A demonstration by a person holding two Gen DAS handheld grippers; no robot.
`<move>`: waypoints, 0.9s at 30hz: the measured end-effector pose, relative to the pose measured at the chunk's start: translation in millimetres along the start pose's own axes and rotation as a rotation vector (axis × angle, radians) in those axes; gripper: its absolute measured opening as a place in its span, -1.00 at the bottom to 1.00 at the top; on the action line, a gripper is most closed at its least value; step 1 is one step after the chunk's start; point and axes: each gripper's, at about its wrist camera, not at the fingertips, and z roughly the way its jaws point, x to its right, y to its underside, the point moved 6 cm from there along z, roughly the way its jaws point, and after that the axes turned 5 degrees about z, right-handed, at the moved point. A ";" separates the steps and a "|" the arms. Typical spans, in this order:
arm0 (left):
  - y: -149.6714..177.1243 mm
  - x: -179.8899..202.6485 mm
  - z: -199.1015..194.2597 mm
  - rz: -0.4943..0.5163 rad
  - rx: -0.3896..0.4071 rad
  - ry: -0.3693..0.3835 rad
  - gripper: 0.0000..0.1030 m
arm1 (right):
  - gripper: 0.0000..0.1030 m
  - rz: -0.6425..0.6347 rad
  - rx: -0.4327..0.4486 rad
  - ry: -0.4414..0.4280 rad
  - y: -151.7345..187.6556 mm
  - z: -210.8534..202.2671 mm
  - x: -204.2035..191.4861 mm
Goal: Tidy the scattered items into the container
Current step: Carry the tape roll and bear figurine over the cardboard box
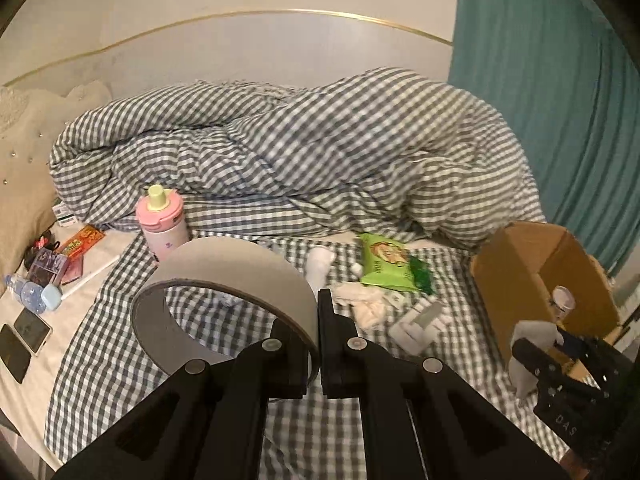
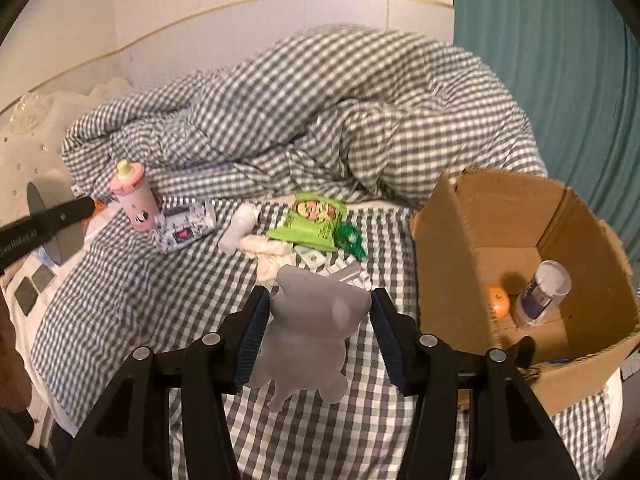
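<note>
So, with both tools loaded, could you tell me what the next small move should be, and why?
Probably carry the right tool, shut on the grey soft animal-shaped toy, rightward over the open brown cardboard box and release; the box sits just right of it.

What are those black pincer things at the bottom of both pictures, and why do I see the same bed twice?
They are two hand-held grippers, each with a camera looking along its fingers. One picture comes from the left gripper, shut on a roll of tape. The other comes from the right gripper, holding a grey soft toy. On the checked bed lie a pink bottle, a green snack pack and crumpled tissues. The cardboard box already holds an orange and a can.
</note>
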 end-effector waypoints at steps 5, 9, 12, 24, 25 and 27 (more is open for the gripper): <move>-2.1 22.6 -24.4 0.033 0.021 0.015 -0.94 | 0.01 0.002 0.053 0.002 -10.2 -30.1 4.4; -6.0 40.4 -44.1 0.057 0.044 0.027 -0.94 | 0.01 -0.001 0.100 0.008 -18.7 -56.3 9.3; -8.8 55.1 -58.7 0.075 0.067 0.037 -0.94 | 0.01 -0.003 0.135 0.020 -24.6 -77.2 17.1; -13.4 124.0 -95.8 0.150 0.113 0.123 -0.94 | 0.00 0.033 0.226 0.079 -36.8 -140.4 63.9; -13.7 129.3 -96.5 0.153 0.113 0.129 -0.94 | 0.00 0.034 0.230 0.085 -36.8 -143.8 67.7; -14.7 138.7 -96.6 0.156 0.113 0.141 -0.94 | 0.00 0.034 0.235 0.100 -36.4 -148.8 76.9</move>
